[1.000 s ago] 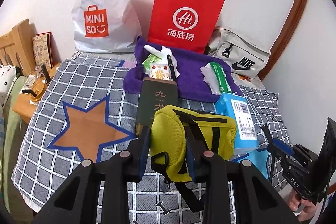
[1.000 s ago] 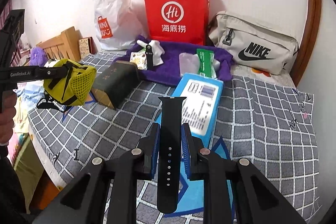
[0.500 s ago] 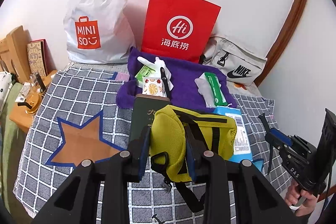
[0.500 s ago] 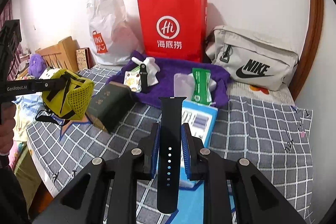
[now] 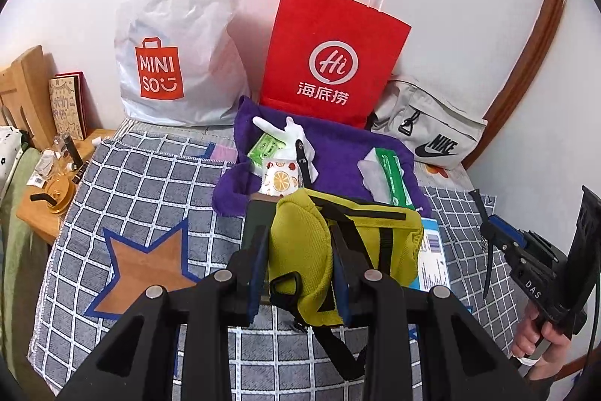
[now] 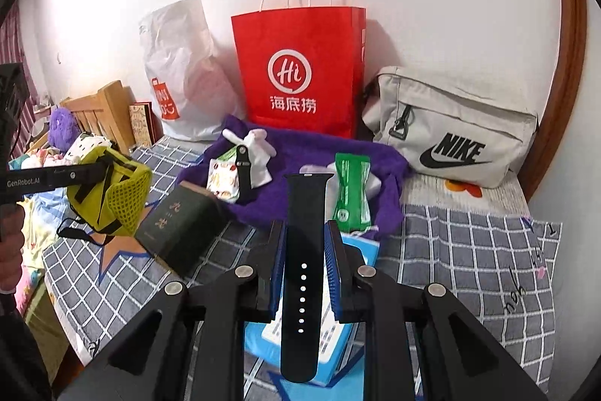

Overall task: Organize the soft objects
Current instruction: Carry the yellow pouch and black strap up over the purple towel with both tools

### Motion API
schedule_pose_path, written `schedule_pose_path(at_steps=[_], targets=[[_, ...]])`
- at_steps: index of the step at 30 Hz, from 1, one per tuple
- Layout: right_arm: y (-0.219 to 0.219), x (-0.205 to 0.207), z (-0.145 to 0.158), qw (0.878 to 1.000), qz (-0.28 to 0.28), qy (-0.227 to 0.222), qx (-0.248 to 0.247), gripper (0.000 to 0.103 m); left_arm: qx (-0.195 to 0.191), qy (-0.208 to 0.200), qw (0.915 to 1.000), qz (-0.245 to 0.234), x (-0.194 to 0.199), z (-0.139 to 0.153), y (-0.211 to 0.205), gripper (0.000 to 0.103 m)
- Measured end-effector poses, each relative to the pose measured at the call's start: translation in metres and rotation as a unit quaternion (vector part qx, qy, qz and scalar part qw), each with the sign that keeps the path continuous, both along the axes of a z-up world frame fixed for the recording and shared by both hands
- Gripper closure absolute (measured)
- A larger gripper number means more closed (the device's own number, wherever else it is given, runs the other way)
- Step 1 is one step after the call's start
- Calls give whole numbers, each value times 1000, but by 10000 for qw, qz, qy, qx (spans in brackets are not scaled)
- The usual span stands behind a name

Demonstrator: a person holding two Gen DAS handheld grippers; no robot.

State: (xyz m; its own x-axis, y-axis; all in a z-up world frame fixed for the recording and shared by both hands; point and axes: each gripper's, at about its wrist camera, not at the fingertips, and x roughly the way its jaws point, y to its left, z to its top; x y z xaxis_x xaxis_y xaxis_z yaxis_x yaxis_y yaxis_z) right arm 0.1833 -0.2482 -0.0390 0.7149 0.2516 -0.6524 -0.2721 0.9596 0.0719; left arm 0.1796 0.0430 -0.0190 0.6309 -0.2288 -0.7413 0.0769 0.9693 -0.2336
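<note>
My left gripper [image 5: 300, 250] is shut on a yellow-green mesh pouch [image 5: 360, 235] with black straps, held above the checked bed cover; the same pouch [image 6: 112, 192] shows at the left of the right wrist view. My right gripper [image 6: 305, 250] is shut on a black watch strap [image 6: 304, 273] with a row of holes, lifted over a blue packet [image 6: 323, 337]. Beyond both lies a purple towel [image 5: 338, 145] carrying a white soft toy [image 5: 291, 132], a small fruit-print pack [image 5: 280, 179], another black strap [image 5: 303, 162] and a green wipes pack [image 5: 392, 177].
A red paper bag [image 5: 330, 59], a white plastic shopping bag [image 5: 176, 36] and a grey sling bag [image 5: 432, 134] stand against the wall. A dark book [image 6: 176, 228] lies on the checked cover [image 5: 142, 175]. A wooden bedside stand [image 5: 45, 209] with small items is at left.
Both grippers have drawn back and slightly up with their loads. The bags and towel look smaller and more of the wall shows. The blue packet has slid lower under the right gripper.
</note>
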Motion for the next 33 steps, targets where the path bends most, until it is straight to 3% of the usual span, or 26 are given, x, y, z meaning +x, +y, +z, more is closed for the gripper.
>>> schedule_pose_path(at_steps=[12, 33], targets=[[-10, 41, 11, 9997, -96, -97, 196, 83, -12, -23, 9999, 126, 29, 7, 2, 74], [3, 121, 8, 9994, 123, -132, 279, 83, 119, 122, 9998, 70, 91, -7, -15, 73]])
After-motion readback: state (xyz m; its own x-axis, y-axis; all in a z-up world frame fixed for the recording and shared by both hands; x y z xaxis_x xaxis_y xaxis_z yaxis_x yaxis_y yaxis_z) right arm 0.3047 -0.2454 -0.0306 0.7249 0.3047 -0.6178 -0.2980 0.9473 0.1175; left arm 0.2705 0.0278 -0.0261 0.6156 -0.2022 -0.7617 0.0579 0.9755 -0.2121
